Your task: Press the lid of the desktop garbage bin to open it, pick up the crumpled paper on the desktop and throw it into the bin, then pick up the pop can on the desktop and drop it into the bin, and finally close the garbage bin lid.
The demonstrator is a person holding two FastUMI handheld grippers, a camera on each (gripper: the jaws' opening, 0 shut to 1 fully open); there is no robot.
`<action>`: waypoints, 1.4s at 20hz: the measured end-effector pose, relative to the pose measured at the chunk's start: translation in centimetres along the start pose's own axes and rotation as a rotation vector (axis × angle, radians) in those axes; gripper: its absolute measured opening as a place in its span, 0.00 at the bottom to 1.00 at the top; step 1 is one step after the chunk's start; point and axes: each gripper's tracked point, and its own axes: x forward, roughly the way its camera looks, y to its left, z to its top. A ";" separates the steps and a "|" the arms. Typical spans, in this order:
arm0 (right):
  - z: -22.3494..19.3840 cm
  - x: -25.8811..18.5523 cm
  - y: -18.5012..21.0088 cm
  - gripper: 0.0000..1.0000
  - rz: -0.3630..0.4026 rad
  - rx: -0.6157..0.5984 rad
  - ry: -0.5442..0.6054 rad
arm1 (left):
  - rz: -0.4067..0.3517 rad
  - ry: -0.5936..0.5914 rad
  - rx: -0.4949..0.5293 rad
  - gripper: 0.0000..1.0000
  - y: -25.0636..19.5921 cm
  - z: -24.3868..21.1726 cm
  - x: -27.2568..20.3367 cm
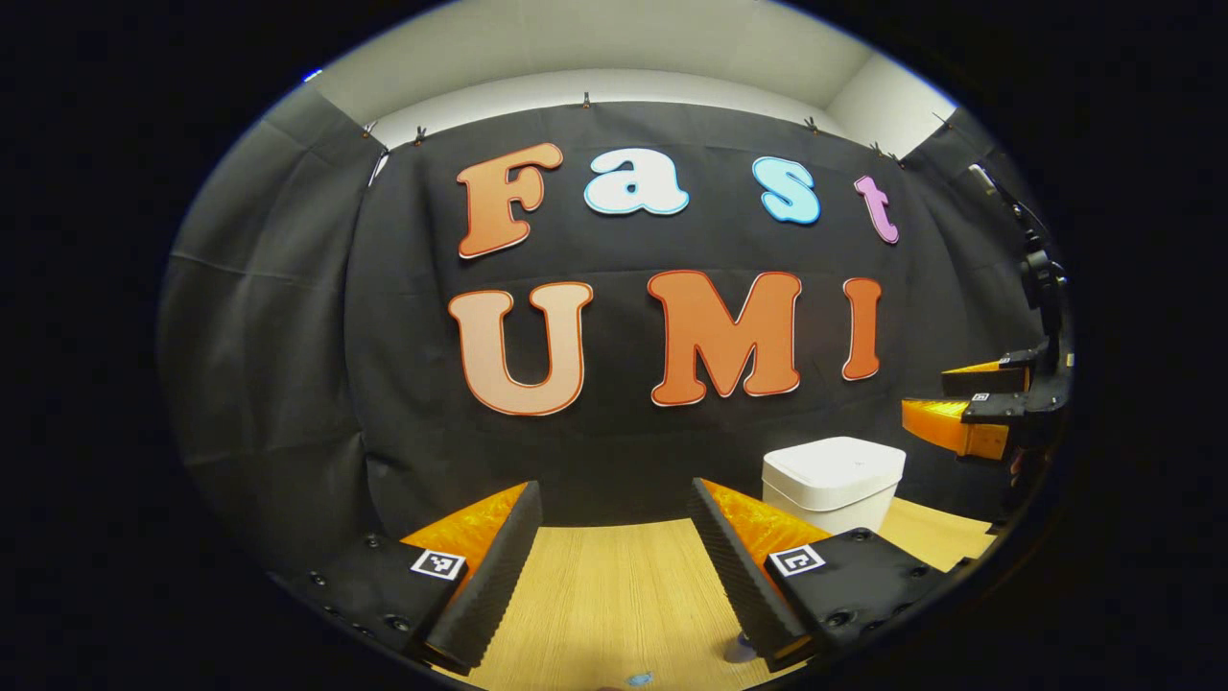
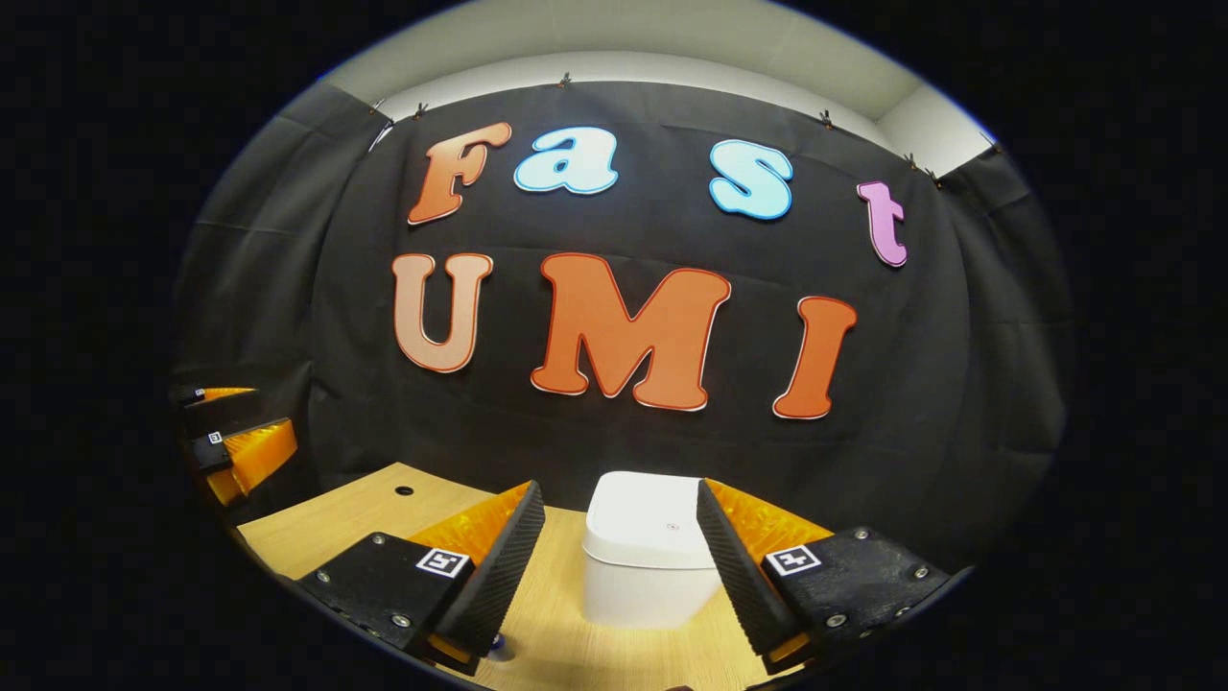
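A white desktop bin (image 1: 833,480) stands on the wooden table (image 1: 614,585) by the back cloth, its lid down. In the left gripper view it sits right of my left gripper (image 1: 614,488), which is open and holds nothing. My right gripper (image 2: 620,485) is also open. It is raised above the table, and the bin (image 2: 643,552) lies straight ahead between its fingers, a short way off and untouched. The right gripper (image 1: 964,411) also shows high at the right in the left gripper view, above and beyond the bin.
The table's back left part has a small round hole (image 2: 404,490). The left gripper (image 2: 235,437) hangs at the far left of the right gripper view. A small blue object (image 1: 640,679) peeks in at the lower edge; I cannot tell what it is.
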 end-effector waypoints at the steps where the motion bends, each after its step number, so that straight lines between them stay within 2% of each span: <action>1: 0.3 0.1 -0.1 0.96 -0.009 -0.010 -0.002 | -0.009 0.000 0.000 0.99 -0.1 -0.1 0.1; 4: 0.5 0.9 -0.7 0.91 -0.030 -0.051 0.009 | -0.026 0.007 -0.002 0.99 -0.4 -0.2 0.2; 5: 0.3 1.2 -1.1 0.86 -0.034 -0.063 0.023 | -0.025 0.011 0.000 0.99 -0.4 -0.2 0.3; 8: -0.2 2.3 -1.7 0.78 -0.015 -0.047 0.045 | 0.011 0.018 0.006 1.00 -0.1 -0.3 0.6; 10: -1.0 3.1 -2.4 0.69 0.009 -0.030 0.077 | 0.032 0.033 0.000 0.99 -0.3 -0.5 0.6; 12: -1.7 4.3 -2.2 0.58 0.068 -0.023 0.099 | 0.050 0.046 0.001 0.99 -0.3 -0.7 0.6; 13: -1.7 4.9 -2.7 0.43 0.074 -0.028 0.103 | 0.062 0.053 0.007 0.99 -0.1 -0.7 0.5; 14: -1.8 5.5 -3.4 0.36 0.067 -0.037 0.104 | 0.076 0.060 0.013 1.00 0.0 -0.8 0.5; 15: -2.1 6.2 -3.8 0.23 0.064 -0.044 0.106 | 0.090 0.066 0.016 1.00 0.2 -0.8 0.4; 17: -2.6 7.4 -4.3 0.10 0.079 -0.036 0.116 | 0.120 0.083 0.017 1.00 0.4 -1.1 0.2; 19: -3.4 8.7 -4.6 0.01 0.101 -0.006 0.134 | 0.148 0.102 0.019 1.00 0.6 -1.3 0.0; 28: -9.5 13.5 -5.2 0.01 0.182 0.030 0.292 | 0.254 0.191 0.062 0.99 1.5 -1.8 -1.1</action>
